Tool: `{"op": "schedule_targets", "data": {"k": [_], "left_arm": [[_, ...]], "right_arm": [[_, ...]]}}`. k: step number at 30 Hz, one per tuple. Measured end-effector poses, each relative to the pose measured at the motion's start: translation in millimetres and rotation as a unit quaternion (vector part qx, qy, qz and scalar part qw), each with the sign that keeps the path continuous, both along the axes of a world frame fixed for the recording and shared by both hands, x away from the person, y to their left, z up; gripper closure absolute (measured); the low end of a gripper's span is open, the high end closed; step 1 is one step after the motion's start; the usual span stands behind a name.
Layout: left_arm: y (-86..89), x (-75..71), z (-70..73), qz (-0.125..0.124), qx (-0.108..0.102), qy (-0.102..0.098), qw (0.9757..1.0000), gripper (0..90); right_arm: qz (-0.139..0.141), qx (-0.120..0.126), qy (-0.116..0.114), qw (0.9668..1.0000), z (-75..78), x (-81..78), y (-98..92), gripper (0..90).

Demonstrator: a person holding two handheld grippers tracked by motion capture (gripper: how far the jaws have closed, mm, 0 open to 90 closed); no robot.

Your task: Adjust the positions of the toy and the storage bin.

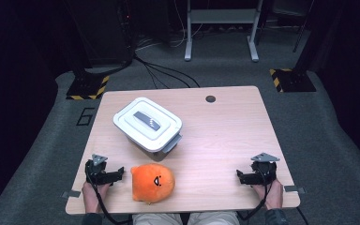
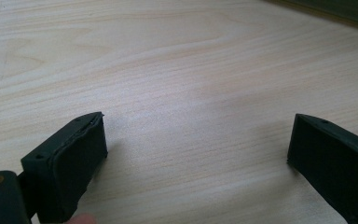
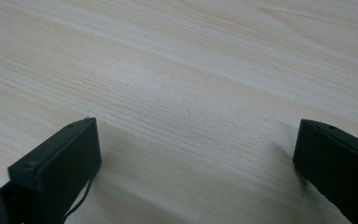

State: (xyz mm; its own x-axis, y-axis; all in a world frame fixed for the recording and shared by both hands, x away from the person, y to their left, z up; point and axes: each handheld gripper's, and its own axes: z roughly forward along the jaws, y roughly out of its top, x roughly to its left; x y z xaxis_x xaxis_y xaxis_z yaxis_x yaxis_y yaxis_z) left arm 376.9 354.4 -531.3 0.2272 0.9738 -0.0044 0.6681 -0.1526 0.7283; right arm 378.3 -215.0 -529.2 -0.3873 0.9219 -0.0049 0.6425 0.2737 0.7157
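Note:
An orange plush toy (image 1: 152,183) with a small face lies near the front edge of the wooden table (image 1: 225,136). Behind it, left of centre, stands a white lidded box (image 1: 148,123) with a grey handle on its lid. My left gripper (image 1: 115,176) rests on the table just left of the plush, jaws wide apart and nothing between them. In the left gripper view the left gripper (image 2: 196,140) faces bare wood. My right gripper (image 1: 241,177) rests near the front right corner, open and empty. The right gripper (image 3: 196,142) likewise looks onto bare wood in its own view.
A round cable hole (image 1: 210,99) sits near the table's far edge. Beyond the table lie grey carpet, black cables (image 1: 164,70), a white frame's legs (image 1: 220,28) and yellow-black striped bases (image 1: 290,79). Open tabletop lies between the box and my right gripper.

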Motion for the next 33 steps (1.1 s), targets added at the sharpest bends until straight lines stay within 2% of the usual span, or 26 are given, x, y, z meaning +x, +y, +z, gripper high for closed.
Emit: {"op": "schedule_targets", "data": {"k": [6, 8, 13, 14, 17, 23, 26, 33], "left_arm": [[-0.7, 0.3, 0.1, 0.004, 0.0, 0.001, 1.0, 4.5], [-1.0, 0.5, 0.1, 0.005, 0.0, 0.001, 1.0, 4.5], [-1.2, 0.6, 0.1, 0.006, -0.001, 0.002, 1.0, 4.6], [-1.2, 0.7, 0.1, 0.006, -0.001, 0.002, 1.0, 4.6], [-1.3, 0.6, 0.1, 0.007, -0.001, 0.002, 1.0, 4.6], [-1.3, 0.7, 0.1, 0.007, -0.001, 0.002, 1.0, 4.6], [-1.3, 0.7, 0.1, 0.007, -0.001, 0.002, 1.0, 4.6], [-1.4, 0.7, 0.1, 0.007, -0.001, 0.002, 1.0, 4.6]], "right_arm": [[0.012, -0.002, 0.003, 0.9999, 1.1, 1.0, -0.1, 0.7], [0.029, 0.0, 0.008, 0.9996, 3.1, -0.1, 1.9, 0.4], [0.039, 0.01, -0.003, 0.9992, 10.5, -4.1, 7.0, 0.8], [0.048, 0.021, -0.011, 0.9986, 14.8, -6.8, 10.9, 0.9], [0.056, 0.022, -0.013, 0.9981, 18.3, -9.5, 16.3, 0.9], [0.091, 0.029, -0.019, 0.9953, 28.0, -18.9, 34.0, 1.0], [0.098, 0.026, -0.018, 0.9947, 31.1, -20.6, 38.7, 1.0], [0.132, 0.024, -0.025, 0.9907, 45.1, -24.9, 53.4, 1.1]]}}
